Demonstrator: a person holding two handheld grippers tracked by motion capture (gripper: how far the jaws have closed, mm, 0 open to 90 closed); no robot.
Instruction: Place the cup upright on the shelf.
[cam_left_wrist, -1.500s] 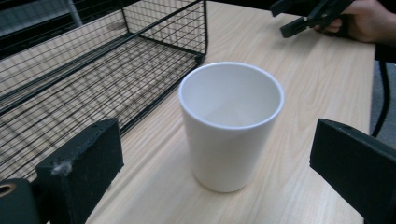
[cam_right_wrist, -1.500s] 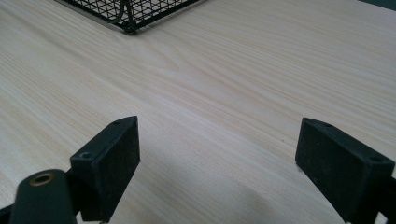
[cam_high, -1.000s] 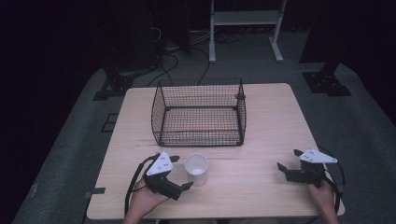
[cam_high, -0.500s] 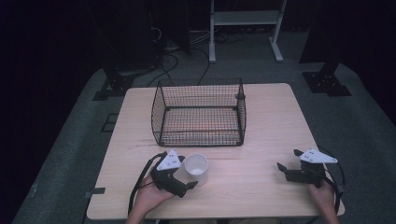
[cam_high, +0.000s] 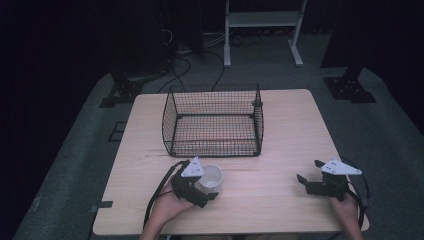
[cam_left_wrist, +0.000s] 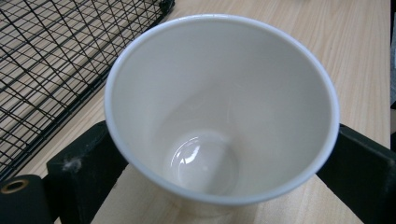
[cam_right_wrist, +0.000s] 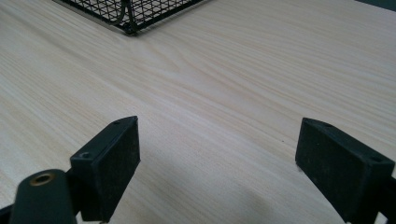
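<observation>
1. A white cup (cam_high: 211, 178) stands on the counter (cam_high: 280, 130), near-left of centre, just in front of the wire basket (cam_high: 214, 121).
2. The cup's long axis looks roughly upright in the high view, its open mouth up; in the left gripper view the mouth faces the camera and the inside is bare and glossy.
3. The left gripper (cam_high: 202, 189) has its fingers (cam_left_wrist: 81, 172) pressed against the cup's opposite sides, clamping it below the rim.
4. Whether the cup's base touches the counter cannot be told.
5. The right gripper (cam_high: 311, 176) sits at the near-right of the counter, well apart from the cup, pointing left.
6. Its fingers (cam_right_wrist: 112, 163) are spread wide with nothing between them, bare wood below.
7. The basket's near corner shows at the top left of the right gripper view.
</observation>
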